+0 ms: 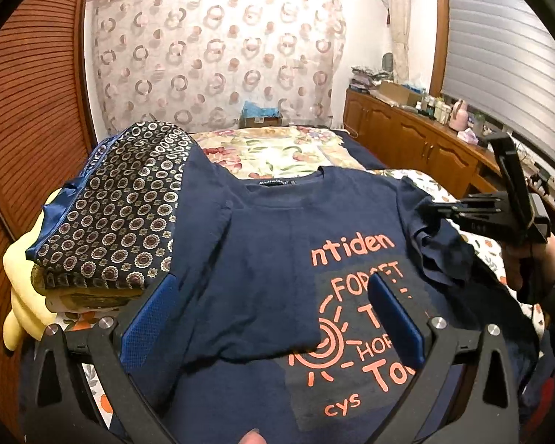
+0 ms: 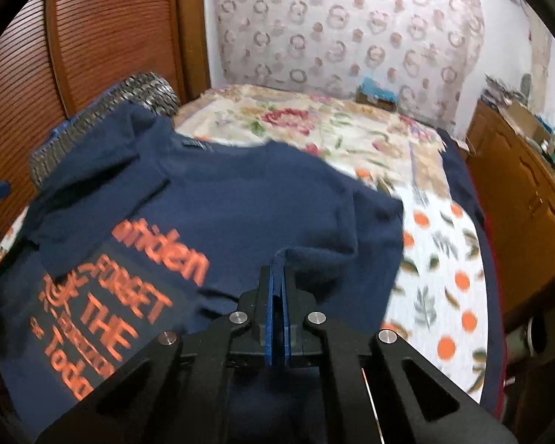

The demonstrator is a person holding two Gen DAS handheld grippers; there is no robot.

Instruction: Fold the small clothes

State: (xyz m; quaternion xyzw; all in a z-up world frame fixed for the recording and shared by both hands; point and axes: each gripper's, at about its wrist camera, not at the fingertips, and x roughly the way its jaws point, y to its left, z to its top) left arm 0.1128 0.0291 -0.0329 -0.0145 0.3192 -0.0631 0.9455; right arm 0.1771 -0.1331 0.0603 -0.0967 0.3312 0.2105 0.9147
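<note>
A navy T-shirt (image 1: 262,244) with orange lettering lies flat on the bed, collar away from me, its left side folded in over the chest. My left gripper (image 1: 273,314) hovers just above the shirt's front, open, its blue pads (image 1: 148,318) wide apart with nothing between them. My right gripper (image 1: 425,208) is shut on the shirt's right sleeve (image 1: 440,255), which hangs bunched and lifted off the bed. In the right wrist view the gripper (image 2: 278,259) has its pads pressed together with a fold of the navy sleeve (image 2: 314,259) pinched at the tips.
A stack of folded clothes (image 1: 122,203) topped by a patterned navy piece sits at the shirt's left, by a wooden louvred door (image 1: 29,111). The floral bedsheet (image 2: 351,133) stretches beyond. A wooden cabinet (image 1: 418,137) with clutter runs along the right. A hand (image 1: 518,259) holds the right gripper.
</note>
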